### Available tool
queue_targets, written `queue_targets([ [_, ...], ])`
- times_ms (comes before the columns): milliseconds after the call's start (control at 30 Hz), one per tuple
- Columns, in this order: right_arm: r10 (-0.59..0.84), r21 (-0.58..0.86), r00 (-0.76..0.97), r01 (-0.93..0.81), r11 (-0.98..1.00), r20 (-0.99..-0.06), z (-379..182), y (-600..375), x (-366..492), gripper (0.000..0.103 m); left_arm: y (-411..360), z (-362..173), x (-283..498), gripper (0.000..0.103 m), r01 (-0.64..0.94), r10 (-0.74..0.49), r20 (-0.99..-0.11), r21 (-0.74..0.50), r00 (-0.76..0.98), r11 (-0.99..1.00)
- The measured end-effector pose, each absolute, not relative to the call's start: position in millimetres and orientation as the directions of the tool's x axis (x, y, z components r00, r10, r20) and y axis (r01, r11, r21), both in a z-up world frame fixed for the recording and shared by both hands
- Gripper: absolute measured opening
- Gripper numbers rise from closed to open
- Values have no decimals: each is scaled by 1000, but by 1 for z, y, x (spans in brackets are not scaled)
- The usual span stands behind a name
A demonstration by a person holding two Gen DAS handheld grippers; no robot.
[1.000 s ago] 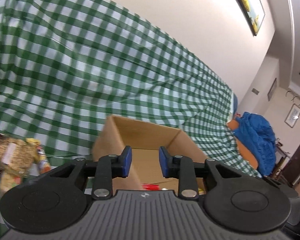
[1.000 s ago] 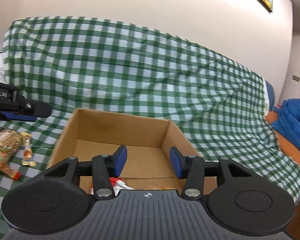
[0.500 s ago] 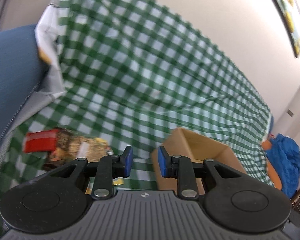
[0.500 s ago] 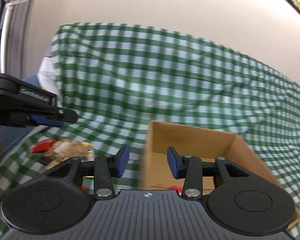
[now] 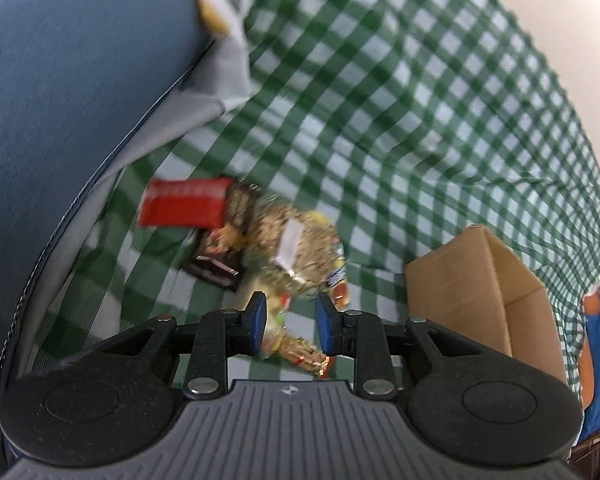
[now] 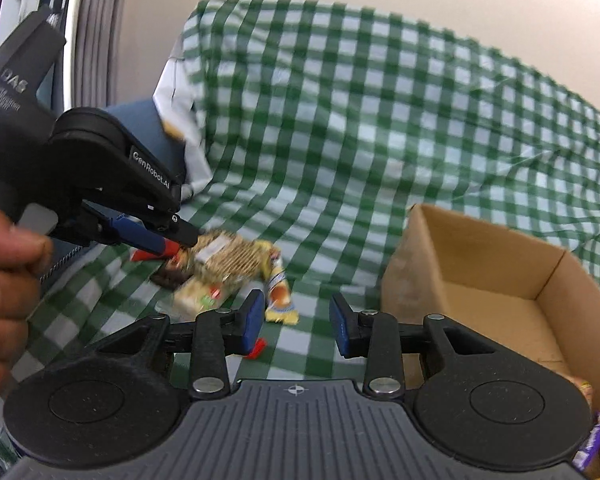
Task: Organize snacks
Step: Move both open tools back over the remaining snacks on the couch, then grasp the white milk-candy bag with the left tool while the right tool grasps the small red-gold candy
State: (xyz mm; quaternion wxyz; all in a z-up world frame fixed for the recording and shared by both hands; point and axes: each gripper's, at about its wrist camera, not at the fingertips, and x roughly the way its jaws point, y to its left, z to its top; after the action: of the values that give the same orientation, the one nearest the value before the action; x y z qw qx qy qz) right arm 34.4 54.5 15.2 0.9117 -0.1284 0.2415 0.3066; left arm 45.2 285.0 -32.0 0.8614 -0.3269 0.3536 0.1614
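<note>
left wrist: left gripper [image 5: 290, 322] apparently empty.

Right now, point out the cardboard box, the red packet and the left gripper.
cardboard box [image 6: 496, 312], right wrist view, on its inside floor.
red packet [image 5: 184, 204], left wrist view, on the middle of its red face.
left gripper [image 5: 291, 326], left wrist view, midway between its blue fingertips.

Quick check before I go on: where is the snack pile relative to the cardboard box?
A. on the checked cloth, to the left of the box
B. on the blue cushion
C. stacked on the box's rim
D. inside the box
A: the snack pile lies on the green checked cloth, apart from and left of the cardboard box, with the left gripper reaching toward it.
</note>
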Motion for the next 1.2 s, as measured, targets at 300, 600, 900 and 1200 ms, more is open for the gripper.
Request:
queue_targets([
  [300,492,-120,660,-657,744,-568,-16,77,39,38,309,-43,43,29,-618,107,-783,-390,613,683],
  [600,487,-114,597,-699,706,-638,-51,106,58,43,312,-58,53,38,-623,81,-808,-381,583,683],
  [900,498,-114,569,-725,679,-654,-63,127,78,61,288,-69,78,70,-535,104,-791,-304,603,788],
  [1200,525,-45,495,-756,653,-693,-70,129,88,60,276,-87,102,71,-510,98,-820,-253,564,822],
])
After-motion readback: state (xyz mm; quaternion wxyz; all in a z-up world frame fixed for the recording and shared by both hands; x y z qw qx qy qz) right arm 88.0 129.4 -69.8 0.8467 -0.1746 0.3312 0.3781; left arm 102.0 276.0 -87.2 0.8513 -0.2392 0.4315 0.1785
